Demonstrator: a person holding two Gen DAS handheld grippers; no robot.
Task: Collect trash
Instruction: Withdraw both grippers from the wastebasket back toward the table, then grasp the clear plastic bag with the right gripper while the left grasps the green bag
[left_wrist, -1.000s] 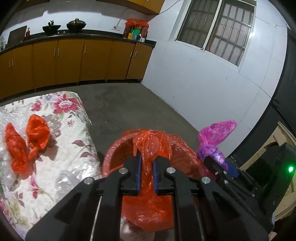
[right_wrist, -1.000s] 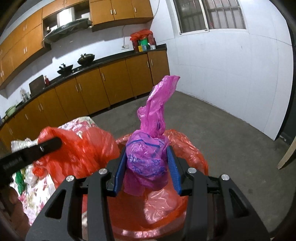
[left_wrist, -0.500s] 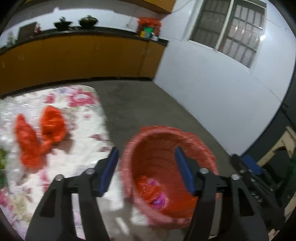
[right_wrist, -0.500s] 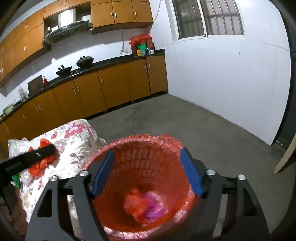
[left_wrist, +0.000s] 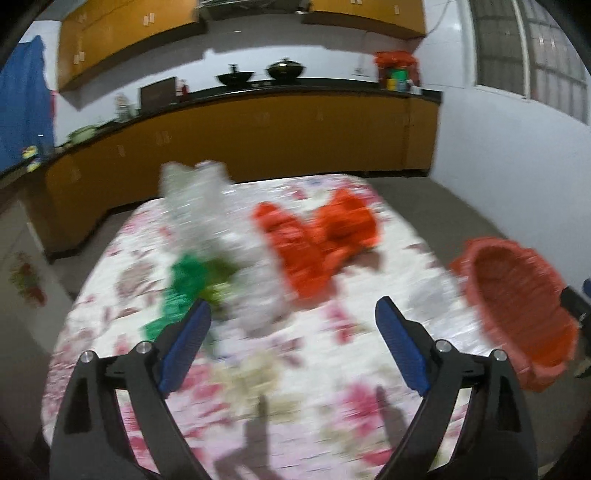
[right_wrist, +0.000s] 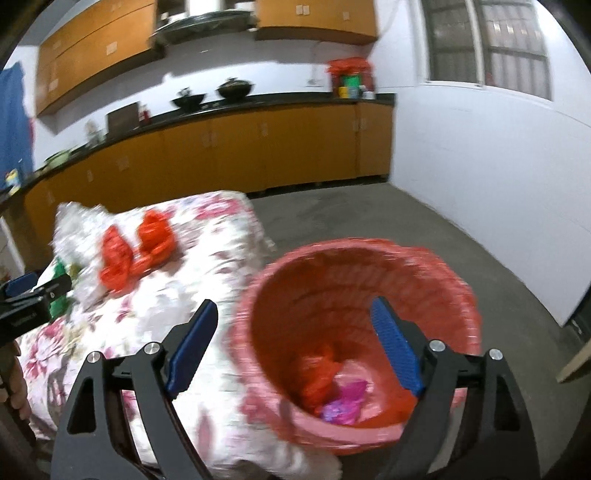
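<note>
Long run of orange-brown wooden base cabinets (right_wrist: 258, 155) under a black countertop (right_wrist: 258, 101) across mid frame; matching wall cabinets (left_wrist: 122, 40) upper left. Two dark woks (right_wrist: 212, 94) on the counter, blue cloth (left_wrist: 22, 107) hanging far left, barred window (right_wrist: 487, 44) upper right, grey concrete floor (right_wrist: 369, 218).

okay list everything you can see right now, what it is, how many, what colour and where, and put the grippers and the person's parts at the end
table: one, floral pink-and-white cloth, centre.
orange bags: two, orange-red, on the table's far side.
green bag: one, green, on the table left of the orange bags.
clear plastic: one crumpled heap, whitish, behind the green bag.
bin: one, red liner, on the floor beside the table.
bagged trash: one orange, one pink, at the bin's bottom.
woks: two, black, on the counter.
cabinets: orange-brown, along the wall.
left gripper: fingers open, empty, over the table.
right gripper: fingers open, empty, over the bin.
hand: one, left edge of right view.
</note>
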